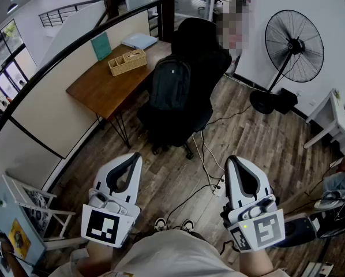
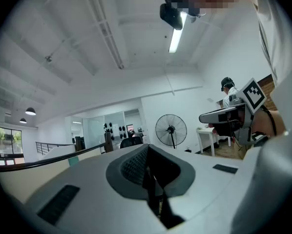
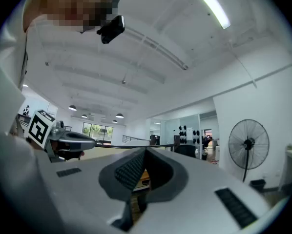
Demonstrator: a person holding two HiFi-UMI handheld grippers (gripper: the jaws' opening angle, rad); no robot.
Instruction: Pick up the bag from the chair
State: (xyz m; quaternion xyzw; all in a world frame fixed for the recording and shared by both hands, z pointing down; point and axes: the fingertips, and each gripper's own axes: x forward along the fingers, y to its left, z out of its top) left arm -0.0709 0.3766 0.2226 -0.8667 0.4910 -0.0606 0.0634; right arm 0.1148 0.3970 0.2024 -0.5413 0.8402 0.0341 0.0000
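Note:
A dark grey backpack (image 1: 169, 84) stands upright on the seat of a black office chair (image 1: 197, 56), leaning against its backrest, in the upper middle of the head view. My left gripper (image 1: 135, 155) and right gripper (image 1: 232, 160) are held low and near my body, well short of the chair, both pointing towards it. Each is shut with its jaws pressed together and nothing between them. In the left gripper view the shut gripper (image 2: 149, 165) points level across the room, with the chair (image 2: 128, 142) small and far off. The right gripper (image 3: 145, 165) looks the same in its own view.
A wooden desk (image 1: 106, 82) with a wicker basket (image 1: 127, 61) stands left of the chair, along a railing. A standing fan (image 1: 292, 46) is at the right. Cables and a power strip (image 1: 218, 188) lie on the wood floor between me and the chair. A seated person's arm (image 1: 340, 180) is at far right.

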